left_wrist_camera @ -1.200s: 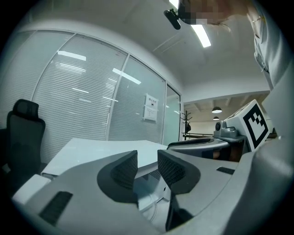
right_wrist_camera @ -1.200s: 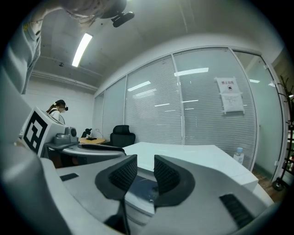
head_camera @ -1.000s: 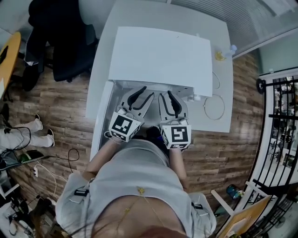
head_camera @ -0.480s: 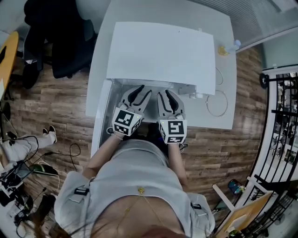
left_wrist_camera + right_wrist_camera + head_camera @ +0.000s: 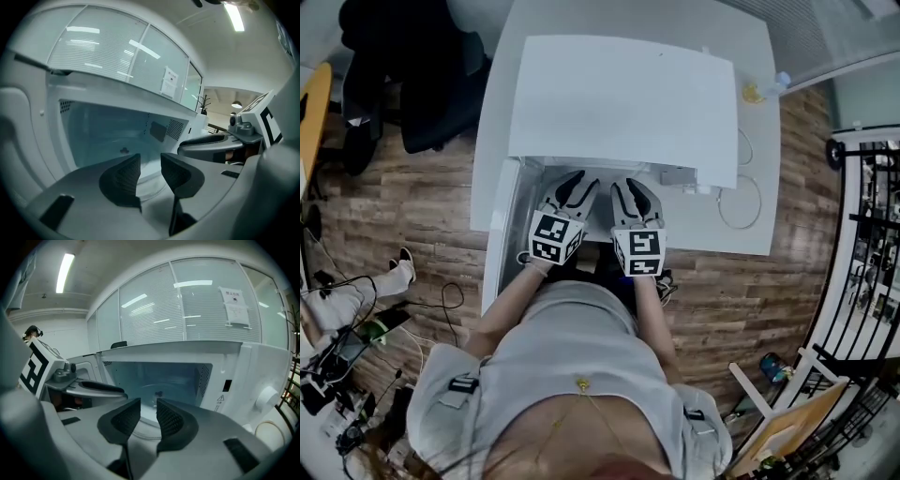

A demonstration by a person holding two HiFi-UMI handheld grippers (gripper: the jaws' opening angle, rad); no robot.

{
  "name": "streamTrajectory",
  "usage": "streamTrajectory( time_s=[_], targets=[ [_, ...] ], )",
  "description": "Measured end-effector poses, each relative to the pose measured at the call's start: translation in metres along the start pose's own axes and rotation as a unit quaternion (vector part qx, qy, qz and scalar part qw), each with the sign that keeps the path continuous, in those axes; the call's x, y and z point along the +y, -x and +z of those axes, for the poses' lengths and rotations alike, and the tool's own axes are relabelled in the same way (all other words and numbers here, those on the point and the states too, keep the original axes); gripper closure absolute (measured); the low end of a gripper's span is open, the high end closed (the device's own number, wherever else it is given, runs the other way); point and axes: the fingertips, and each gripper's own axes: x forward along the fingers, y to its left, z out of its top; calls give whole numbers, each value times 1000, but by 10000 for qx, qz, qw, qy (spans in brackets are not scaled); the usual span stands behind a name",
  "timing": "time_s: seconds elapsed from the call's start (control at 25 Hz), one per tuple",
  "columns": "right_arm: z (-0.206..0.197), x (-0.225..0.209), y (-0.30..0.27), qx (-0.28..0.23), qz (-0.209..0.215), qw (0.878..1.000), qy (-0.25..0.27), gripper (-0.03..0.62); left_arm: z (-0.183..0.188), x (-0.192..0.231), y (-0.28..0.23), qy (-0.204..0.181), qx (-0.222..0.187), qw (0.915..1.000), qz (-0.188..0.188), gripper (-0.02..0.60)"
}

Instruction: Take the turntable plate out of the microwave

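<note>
Two empty, jaws apart: left gripper (image 5: pixel 150 161), right gripper (image 5: pixel 144 406), close together at microwave (image 5: pixel 619 103) mouth.

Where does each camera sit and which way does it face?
Head view: on the person's head, looking steeply down at the microwave; shows arms, left tongs, right tongs.
Left gripper view: on the left tongs, facing the open cavity and turntable plate; jaws apart.
Right gripper view: on the right tongs, facing the same cavity; jaws apart.
Shared: both gripper views show the plate and the other tongs.
</note>
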Motion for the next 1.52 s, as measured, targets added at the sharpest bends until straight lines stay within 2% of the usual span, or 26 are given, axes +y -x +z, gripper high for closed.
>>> streamTrajectory(
  time_s=[0.2,0.32,0.44,0.52,0.6,0.76,0.88,0.96,1.08,1.24,1.36,1.44,1.52],
  targets=[
    [-20,-3,-11,256,78,9991,-322,480,-20,14,-9,546,261,9979,236,443],
    [-34,-6,-15,376,78,9973,-620,480,-30,21,-11,981,372,9938,356,443],
    [-43,-12,-17,419,76,9930,-1104,476,-39,29,-10,1240,425,9898,551,432],
    [-49,-16,-21,450,91,9873,-1520,449,-47,35,-9,1484,514,9854,650,407],
    [-55,-19,-26,496,125,9800,-1922,415,-57,41,-8,1815,599,9788,734,400],
    [-67,-33,-29,525,39,9619,-2682,394,-68,48,-8,2351,622,9653,952,369],
    [-75,-42,-31,533,-89,9489,-3110,356,-79,55,-8,2850,652,9499,1103,324],
    [-79,-44,-34,594,-112,9456,-3196,338,-86,59,-10,3206,666,9388,1067,317],
    [-87,-45,-41,734,-85,9381,-3385,326,-92,61,-16,3510,640,9295,936,316],
    [-104,-46,-52,846,70,9140,-3968,316,-96,60,-30,3947,469,9148,718,318],
    [-106,-46,-62,708,311,8898,-4498,318,-90,64,-38,4386,246,8961,632,318],
    [-105,-47,-67,581,410,8831,-4638,318,-90,67,-41,4589,152,8862,612,318],
    [-102,-47,-71,519,500,8807,-4681,329,-91,70,-43,4620,109,8846,623,318]
  ],
)
